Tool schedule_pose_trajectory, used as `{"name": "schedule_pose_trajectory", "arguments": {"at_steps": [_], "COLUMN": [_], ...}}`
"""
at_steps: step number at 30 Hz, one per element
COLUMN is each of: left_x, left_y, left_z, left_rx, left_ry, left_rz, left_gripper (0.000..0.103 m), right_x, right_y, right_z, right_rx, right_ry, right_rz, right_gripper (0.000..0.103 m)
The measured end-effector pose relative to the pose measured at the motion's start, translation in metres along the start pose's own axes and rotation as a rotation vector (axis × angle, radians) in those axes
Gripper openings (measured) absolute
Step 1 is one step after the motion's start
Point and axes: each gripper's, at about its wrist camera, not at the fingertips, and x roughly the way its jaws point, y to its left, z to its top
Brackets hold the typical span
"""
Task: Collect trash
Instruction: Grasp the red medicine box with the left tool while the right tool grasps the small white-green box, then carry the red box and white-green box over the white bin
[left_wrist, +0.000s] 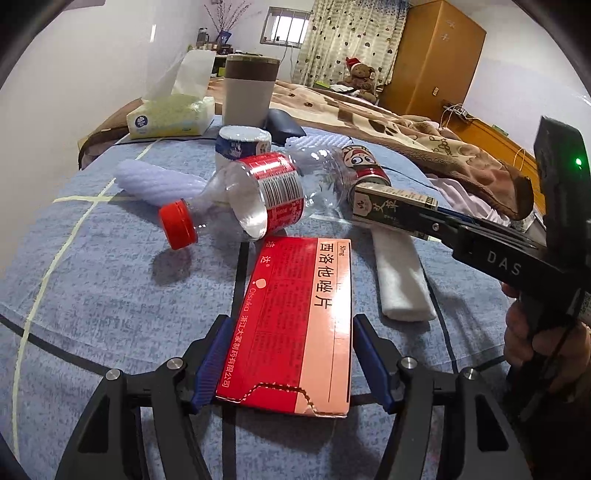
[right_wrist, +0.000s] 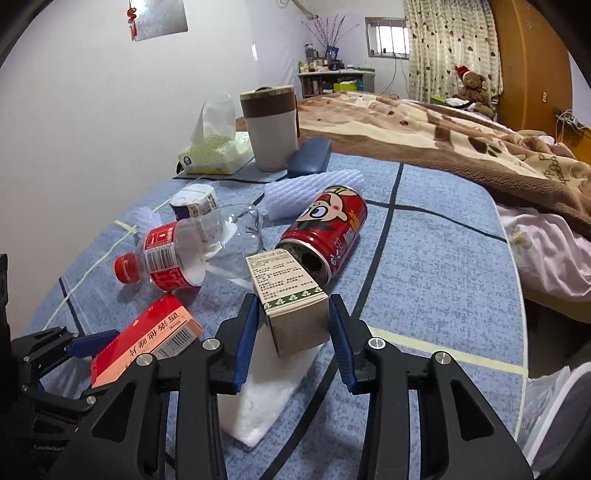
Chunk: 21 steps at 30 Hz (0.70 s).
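Left tool (left_wrist: 286, 363) clamping a red box (left_wrist: 291, 321), right tool (right_wrist: 291, 332) gripping a green-trimmed carton (right_wrist: 291, 299), both tilting downward.

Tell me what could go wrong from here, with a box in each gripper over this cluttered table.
1. The right gripper holds the grey carton only by its near end, so it might pivot or slip.
2. That carton's far end sits at the red can's open mouth; lifting carelessly may roll the can.
3. The left gripper clamps the torn-open red medicine box, which could crush.

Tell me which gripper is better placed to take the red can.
Right. The right gripper, shut on the green-white box, is beside the can; the left gripper, holding the red box, is farther.
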Motion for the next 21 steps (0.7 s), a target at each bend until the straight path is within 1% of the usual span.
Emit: {"name": "schedule_pose_trajectory", "arguments": {"at_steps": [13,17,18,19,20,21], "left_x": [-0.023,-0.034,-0.036,-0.039,-0.041,-0.042], "left_y": [-0.013,-0.017,-0.018,-0.019,-0.022,-0.024], "left_z": [-0.001,-0.001,-0.001,-0.001,-0.001,-0.001], "left_rx": [0.025,0.031,0.035,0.041,0.048,0.056], "left_ry": [-0.045,-0.068,-0.071,-0.075,-0.075,-0.077], "left_rz": [0.004,-0.003,-0.006,-0.011,-0.016,-0.014], "left_gripper": [0.065,0.063,0.053,0.045,0.042,0.042], "right_x": [-0.023,-0.034,-0.037,-0.040,-0.043,-0.047], "right_y": [-0.002,-0.007,-0.008,-0.010,-0.012,-0.013], "right_z": [-0.010,-0.015,-0.017,-0.017,-0.019,-0.020], "right_rx": [0.049,0.076,0.084,0.091,0.101,0.111], "right_ry": [-0.057,-0.082,-0.089,-0.092,-0.098,-0.106], "right_rz": [-0.009,-0.012,-0.016,-0.017,-0.017,-0.019], "right_gripper": [0.037,0.037,0.037,0.037,0.036,0.037]}}
